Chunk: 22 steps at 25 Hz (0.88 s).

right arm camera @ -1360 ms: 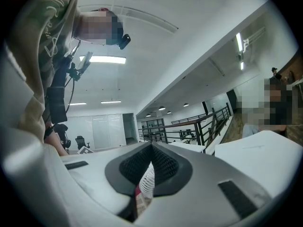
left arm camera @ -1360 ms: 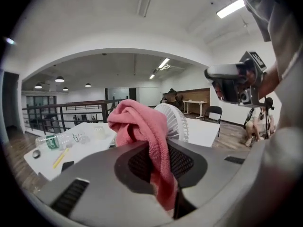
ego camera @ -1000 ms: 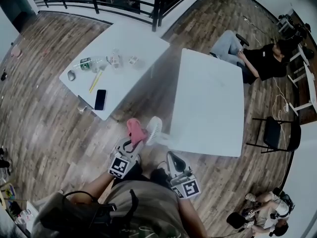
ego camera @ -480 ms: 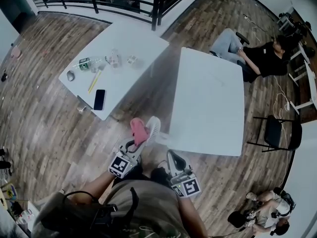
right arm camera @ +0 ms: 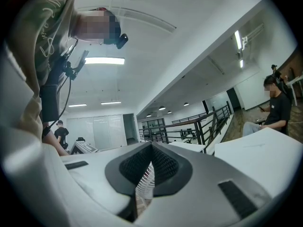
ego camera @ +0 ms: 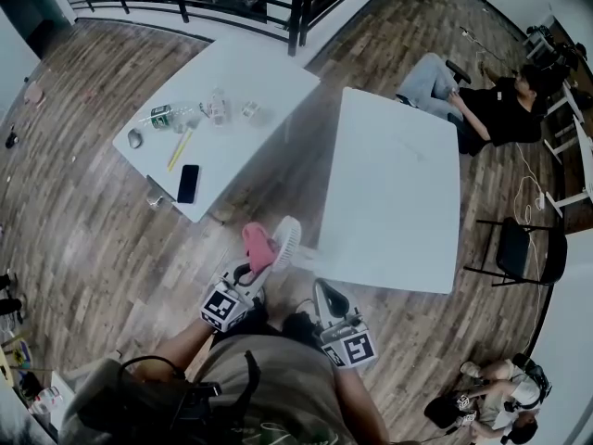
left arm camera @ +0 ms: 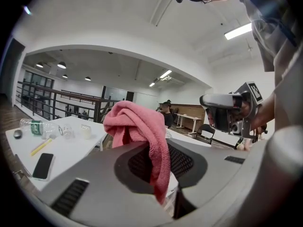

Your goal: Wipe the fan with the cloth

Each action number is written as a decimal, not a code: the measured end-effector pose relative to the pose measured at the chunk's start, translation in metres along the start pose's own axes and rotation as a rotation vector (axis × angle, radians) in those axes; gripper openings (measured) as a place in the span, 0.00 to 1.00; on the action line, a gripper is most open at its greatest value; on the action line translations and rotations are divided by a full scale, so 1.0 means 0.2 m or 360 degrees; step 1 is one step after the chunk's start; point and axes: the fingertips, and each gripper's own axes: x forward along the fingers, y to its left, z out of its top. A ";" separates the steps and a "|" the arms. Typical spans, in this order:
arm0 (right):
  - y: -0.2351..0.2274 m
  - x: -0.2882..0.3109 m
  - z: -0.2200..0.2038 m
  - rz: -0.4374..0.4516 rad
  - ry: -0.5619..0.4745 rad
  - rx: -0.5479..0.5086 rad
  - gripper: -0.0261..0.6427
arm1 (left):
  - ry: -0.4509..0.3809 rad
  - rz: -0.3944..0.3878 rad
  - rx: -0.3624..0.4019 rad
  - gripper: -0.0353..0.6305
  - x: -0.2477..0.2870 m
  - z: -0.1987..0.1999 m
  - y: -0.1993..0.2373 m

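A small white fan (ego camera: 288, 241) stands by the near left corner of the large white table (ego camera: 398, 193). Its grille also shows through the gap under my right jaws as the fan (right arm camera: 145, 189). My left gripper (ego camera: 254, 265) is shut on a pink cloth (ego camera: 257, 244), which is bunched up right beside the fan's left face; I cannot tell whether it touches. The cloth (left arm camera: 138, 126) drapes over the left gripper (left arm camera: 158, 174) and hangs down between its jaws. My right gripper (ego camera: 320, 292) is shut on nothing, close in front of the fan and apart from it.
A second white table (ego camera: 232, 82) at the left carries a bottle (ego camera: 159, 115), a phone (ego camera: 187, 184), a yellow pencil and small items. A person sits at the back right (ego camera: 482, 100). A black chair (ego camera: 514, 248) stands to the right. A railing runs along the far side.
My left gripper has rolled slightly with the cloth still beside the fan. The right gripper has not moved.
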 end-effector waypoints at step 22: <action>0.03 0.00 -0.03 0.0009 0.0033 0.0004 0.04 | 0.0122 0.0017 0.0004 0.17 -0.04 -0.23 0.03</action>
